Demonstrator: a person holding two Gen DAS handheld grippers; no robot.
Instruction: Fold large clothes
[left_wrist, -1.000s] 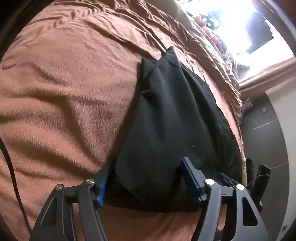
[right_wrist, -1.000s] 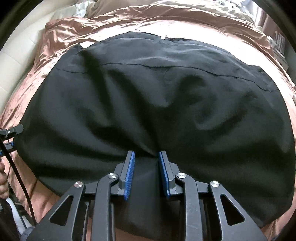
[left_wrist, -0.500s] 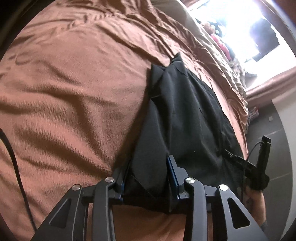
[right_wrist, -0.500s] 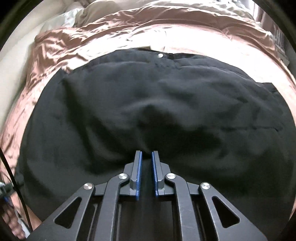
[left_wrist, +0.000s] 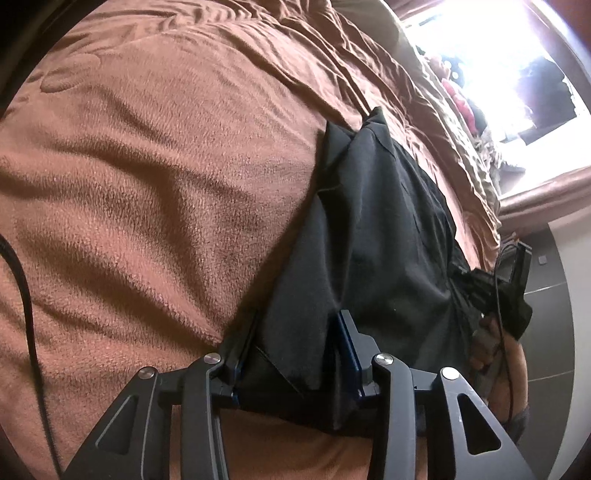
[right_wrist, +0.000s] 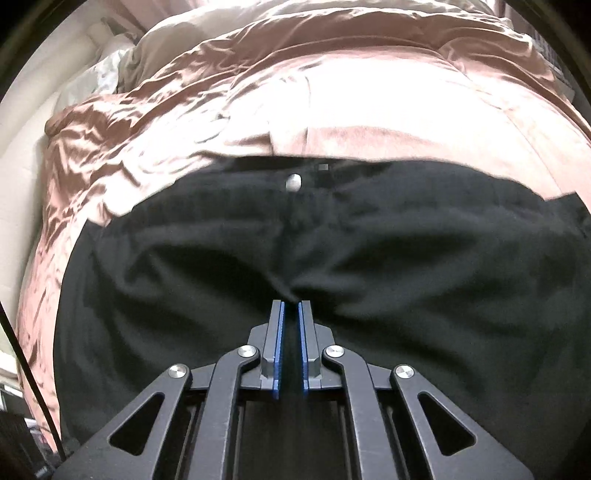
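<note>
A large black garment (left_wrist: 373, 236) lies on a brown bed cover (left_wrist: 155, 177). In the left wrist view my left gripper (left_wrist: 295, 332) is shut on a thick fold at the garment's near edge. The right gripper with the hand that holds it (left_wrist: 495, 295) shows at the garment's right side. In the right wrist view the garment (right_wrist: 406, 258) fills the lower half, with a pale button (right_wrist: 293, 182) near its far edge. My right gripper (right_wrist: 291, 314) is shut on a bunched fold of the black cloth.
Rumpled pink-brown bedding (right_wrist: 258, 96) and pale pillows (right_wrist: 110, 70) lie beyond the garment. A bright window (left_wrist: 509, 62) and clutter are at the far right of the left wrist view. A black cable (left_wrist: 26, 295) crosses the cover at left. Grey floor (left_wrist: 554, 277) lies past the bed's edge.
Both grippers have closed from open onto the garment's edge. The right one has drawn the cloth toward itself, so more bedding shows beyond the garment. The right gripper came into the left wrist view.
</note>
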